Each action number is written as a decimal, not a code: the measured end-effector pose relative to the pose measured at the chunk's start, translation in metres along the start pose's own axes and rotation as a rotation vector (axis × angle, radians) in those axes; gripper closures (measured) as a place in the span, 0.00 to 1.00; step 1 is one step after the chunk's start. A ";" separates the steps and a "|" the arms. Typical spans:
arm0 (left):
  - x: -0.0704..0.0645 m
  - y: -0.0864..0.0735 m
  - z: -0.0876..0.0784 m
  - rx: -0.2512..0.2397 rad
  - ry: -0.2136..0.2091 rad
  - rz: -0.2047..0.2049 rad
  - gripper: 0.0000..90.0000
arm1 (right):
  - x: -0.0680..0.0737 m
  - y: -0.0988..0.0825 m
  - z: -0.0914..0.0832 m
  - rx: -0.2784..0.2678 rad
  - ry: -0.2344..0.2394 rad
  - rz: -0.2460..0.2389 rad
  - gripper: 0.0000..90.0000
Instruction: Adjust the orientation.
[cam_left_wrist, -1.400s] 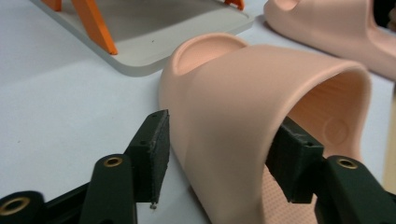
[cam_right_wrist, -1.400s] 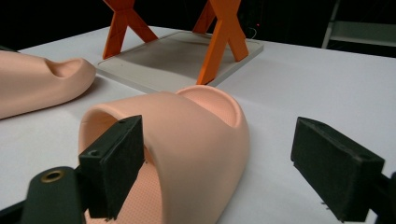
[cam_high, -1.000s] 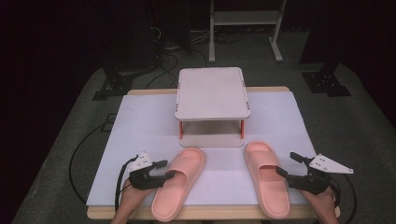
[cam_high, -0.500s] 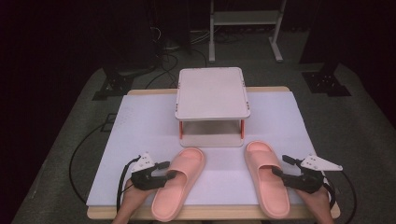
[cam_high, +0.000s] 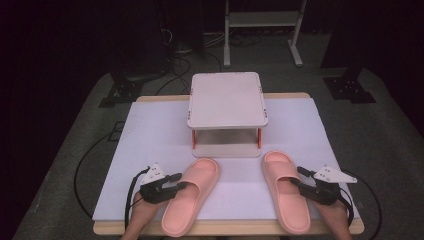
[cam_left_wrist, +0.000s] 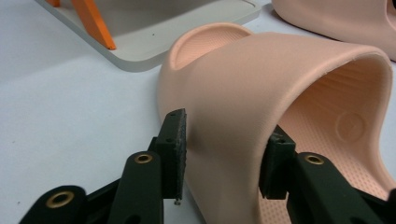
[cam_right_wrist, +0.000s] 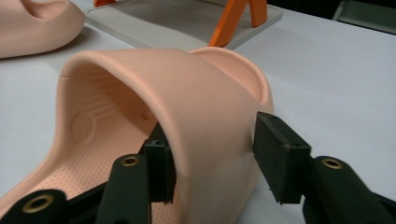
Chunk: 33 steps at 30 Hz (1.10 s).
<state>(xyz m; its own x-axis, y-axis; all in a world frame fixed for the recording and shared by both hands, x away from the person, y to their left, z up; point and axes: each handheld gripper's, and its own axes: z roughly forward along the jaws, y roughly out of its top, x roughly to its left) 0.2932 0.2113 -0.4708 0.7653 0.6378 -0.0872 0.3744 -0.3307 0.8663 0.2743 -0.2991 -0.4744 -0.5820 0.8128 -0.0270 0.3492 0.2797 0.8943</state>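
on white table before small rack (cam_high: 227, 100), toes toward it: left slipper (cam_high: 192, 192) strap between left gripper (cam_high: 175, 184) fingers, right slipper (cam_high: 285, 192) strap between right gripper (cam_high: 298, 181) fingers, both just closing, outer pads not yet touching.

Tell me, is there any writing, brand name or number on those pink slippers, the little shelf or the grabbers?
None can be read.
Left slipper: plain, with a round mark on the insole that carries no legible letters.
Right slipper: the same.
Small shelf: blank.
Left gripper, right gripper: no labels visible.
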 end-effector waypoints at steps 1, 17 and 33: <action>0.000 0.000 0.000 -0.001 0.002 -0.001 0.68 | 0.000 0.000 0.000 0.000 0.000 0.000 0.59; 0.001 0.001 -0.003 -0.004 0.046 -0.004 0.79 | 0.002 0.001 -0.001 0.023 -0.099 -0.009 0.79; 0.005 0.000 -0.007 -0.017 0.068 -0.026 0.88 | 0.000 0.003 -0.006 0.031 -0.085 0.025 0.90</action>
<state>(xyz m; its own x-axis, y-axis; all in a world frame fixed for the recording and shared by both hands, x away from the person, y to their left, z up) 0.2934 0.2195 -0.4681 0.7178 0.6920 -0.0764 0.3842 -0.3022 0.8724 0.2713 -0.3012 -0.4693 -0.5086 0.8599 -0.0435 0.3864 0.2731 0.8810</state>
